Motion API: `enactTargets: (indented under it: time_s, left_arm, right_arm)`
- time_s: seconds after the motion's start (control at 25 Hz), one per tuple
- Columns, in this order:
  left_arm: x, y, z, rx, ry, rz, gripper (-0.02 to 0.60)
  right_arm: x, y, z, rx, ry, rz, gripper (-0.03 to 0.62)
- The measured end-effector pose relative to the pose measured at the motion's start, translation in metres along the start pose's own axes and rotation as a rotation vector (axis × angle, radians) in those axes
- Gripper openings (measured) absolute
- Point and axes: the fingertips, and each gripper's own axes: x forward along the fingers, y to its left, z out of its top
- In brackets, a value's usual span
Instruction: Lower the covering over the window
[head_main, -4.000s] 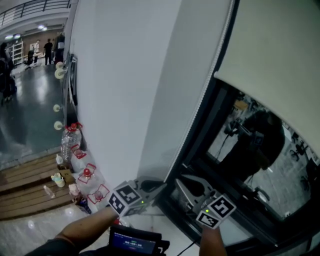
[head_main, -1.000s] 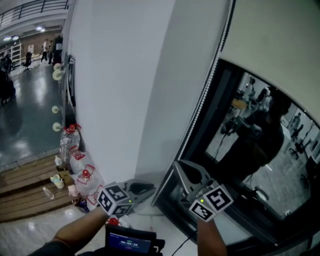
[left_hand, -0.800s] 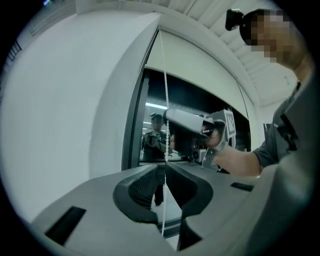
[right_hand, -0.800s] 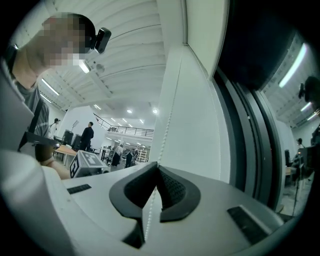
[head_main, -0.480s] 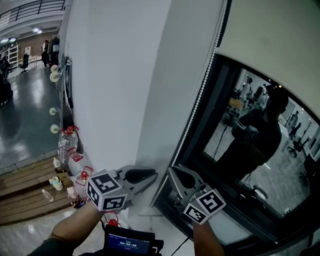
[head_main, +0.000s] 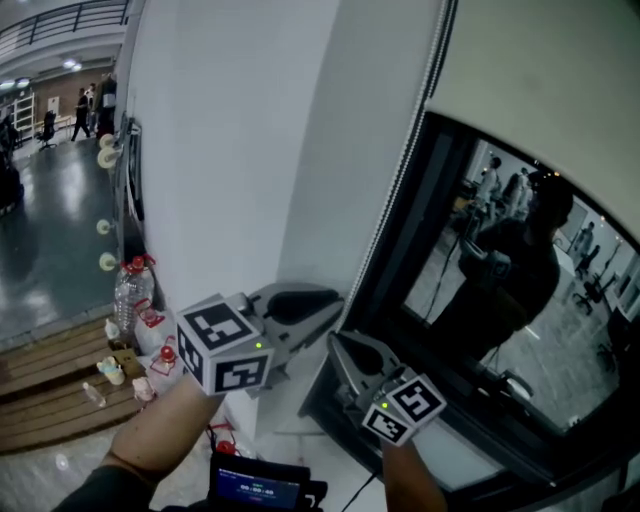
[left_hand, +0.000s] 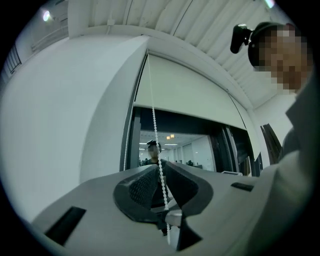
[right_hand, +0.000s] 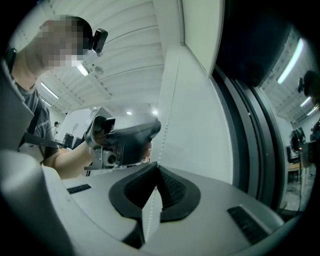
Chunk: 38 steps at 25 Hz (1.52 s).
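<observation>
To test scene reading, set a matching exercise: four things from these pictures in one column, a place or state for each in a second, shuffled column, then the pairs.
Things:
1. left gripper
2. right gripper
3. blind
4. bottles

Places or states:
A. low down, at the foot of the wall
B. jaws shut on the chain
C. partway down the window
D. jaws slightly apart, chain running between them

Pairs: 1-D, 2-B, 3-C, 4-A
</observation>
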Motion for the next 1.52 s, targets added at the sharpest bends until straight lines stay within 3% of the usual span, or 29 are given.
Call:
enactTargets:
  time_s: [0.24,0.32,0.64,0.8,0.84,0.88,1.52]
  left_arm:
    - [0.018,0.006,0.031,0.041,-0.012,0.011,0.048]
    - [0.021,0.007,0.033,0.05,-0.007,0.014,0.096]
    - [0.027,0.015,0.031,0.05,0.007,0.028,0.098]
    - [0.035,0.009,0.036,0.066,0.009,-0.01,0.098]
    - [0.036,0.007,0.036,0.065,0.009,-0.022,0.079]
    - [0.036,0.006,0.036,0.063,0.009,-0.031,0.016]
    - [0.036,0.004,0.03,0.11,0.021,-0.06,0.002]
  right_arm:
    - [0.001,0.002,0.001,0.0,-0.001,0.007,0.005]
    - [0.001,0.001,0.001,0.001,-0.001,0.008,0.005]
    - [0.002,0.001,0.001,0.003,-0.002,0.02,0.005]
    - [0.004,0.003,0.001,0.004,-0.002,0.027,0.005]
    - [0.004,0.003,0.0,0.005,-0.003,0.027,0.005]
    - [0.004,0.002,0.0,0.006,-0.004,0.027,0.005]
    - [0.005,0.0,-0.004,0.006,0.012,0.026,0.005]
